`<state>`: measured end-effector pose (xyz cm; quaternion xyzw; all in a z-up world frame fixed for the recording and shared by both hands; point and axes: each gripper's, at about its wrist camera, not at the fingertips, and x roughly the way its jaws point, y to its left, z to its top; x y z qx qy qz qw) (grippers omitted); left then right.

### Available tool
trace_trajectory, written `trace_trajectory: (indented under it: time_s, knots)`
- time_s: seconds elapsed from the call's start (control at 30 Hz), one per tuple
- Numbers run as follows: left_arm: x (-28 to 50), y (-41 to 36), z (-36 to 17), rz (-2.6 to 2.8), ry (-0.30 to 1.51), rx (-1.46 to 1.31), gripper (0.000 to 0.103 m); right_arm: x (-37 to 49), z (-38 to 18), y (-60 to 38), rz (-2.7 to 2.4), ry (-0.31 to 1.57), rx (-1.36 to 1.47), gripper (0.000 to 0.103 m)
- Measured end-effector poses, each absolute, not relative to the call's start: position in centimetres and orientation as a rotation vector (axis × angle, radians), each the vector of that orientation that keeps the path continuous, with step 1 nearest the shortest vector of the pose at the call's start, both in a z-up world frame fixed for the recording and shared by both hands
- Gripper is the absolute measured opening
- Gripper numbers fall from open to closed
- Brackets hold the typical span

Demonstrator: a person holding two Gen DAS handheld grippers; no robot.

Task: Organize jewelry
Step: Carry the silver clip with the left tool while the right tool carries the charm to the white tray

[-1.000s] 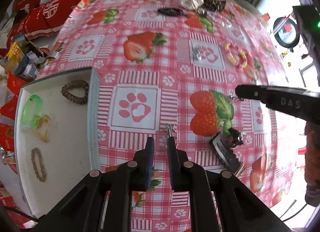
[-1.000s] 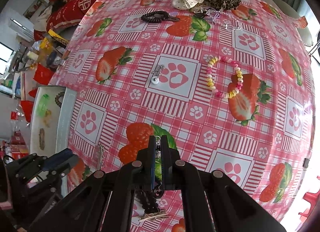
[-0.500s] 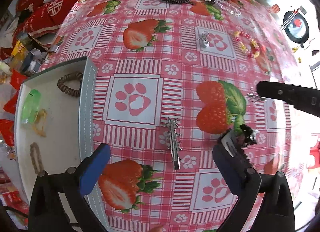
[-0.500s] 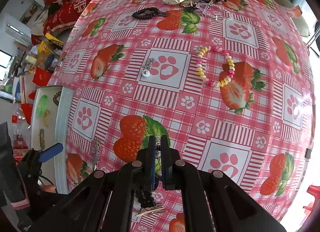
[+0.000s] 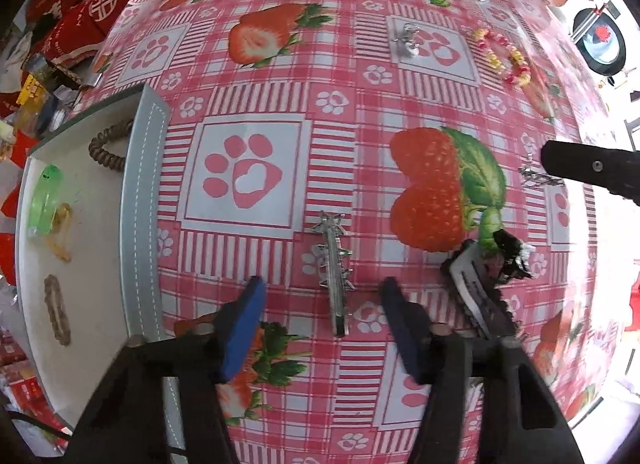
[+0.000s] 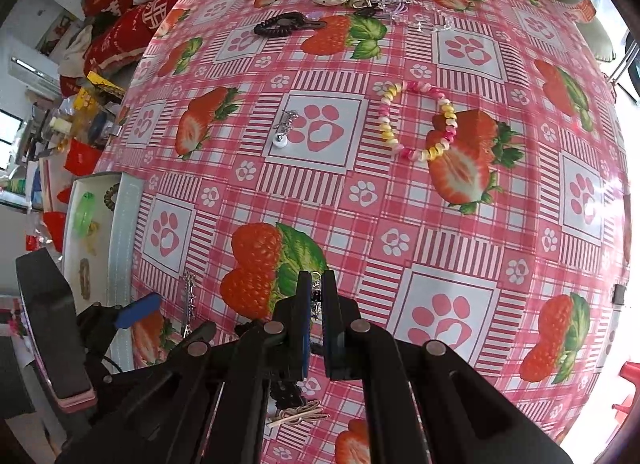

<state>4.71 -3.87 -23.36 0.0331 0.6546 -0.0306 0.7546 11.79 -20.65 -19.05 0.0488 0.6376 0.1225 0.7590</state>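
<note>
Now that our left gripper (image 5: 320, 304) has spread its jaws wide, where a second ago they were pinched around the silver star hair clip (image 5: 334, 274), the clip lies flat on the strawberry tablecloth (image 5: 360, 104) between the two blue pads, touching neither. We read that as a release or a re-grip, since the clip has not yet reached the white tray (image 5: 100, 304) just to its left, where a brown coil hair tie (image 5: 106, 148), a green clip (image 5: 45, 200) and a brown barrette (image 5: 57, 316) already sit. Our right gripper (image 6: 316, 304) is unchanged, its jaws closed on a small sparkly piece (too small to name) held above the cloth near the big strawberry. For room, the tray's grey stitched rim (image 5: 140, 204) stands between clip and tray floor, so the clip would need lifting over it. A black toothed clip (image 5: 484, 288) lies close to the left gripper's right finger, so we see little slack on that side. Further off, the beaded bracelet (image 6: 416, 120) and a silver earring (image 6: 282, 128) lie well apart, with open cloth around them.
</note>
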Motion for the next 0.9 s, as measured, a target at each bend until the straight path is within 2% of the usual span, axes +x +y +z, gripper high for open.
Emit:
trace_trajectory:
  time_s: [0.03,0.1,0.13,0.6,0.9]
  knots:
    - [4.7,-4.0,-23.2,-0.072,1.426,0.077,0.042,11.7,-19.1,-20.7,0.266,1.389,0.108,0.005]
    - [4.6,-4.6,-23.0,-0.083,1.422,0.090,0.022,11.7,-19.0,-20.7,0.264,1.389,0.109,0.005]
    - [4.6,-4.8,-22.9,-0.084,1.421,0.090,0.021,11.7,-19.0,-20.7,0.265,1.388,0.109,0.005]
    - [3.2,-2.1,-17.8,-0.114,1.318,-0.072,0.019,11.2,-17.8,-19.6,0.295,1.370,0.127,0.005]
    - [3.9,2.8,-14.7,-0.055,1.247,-0.122,0.019,11.8,-15.5,-16.2,0.381,1.334,0.131,0.005]
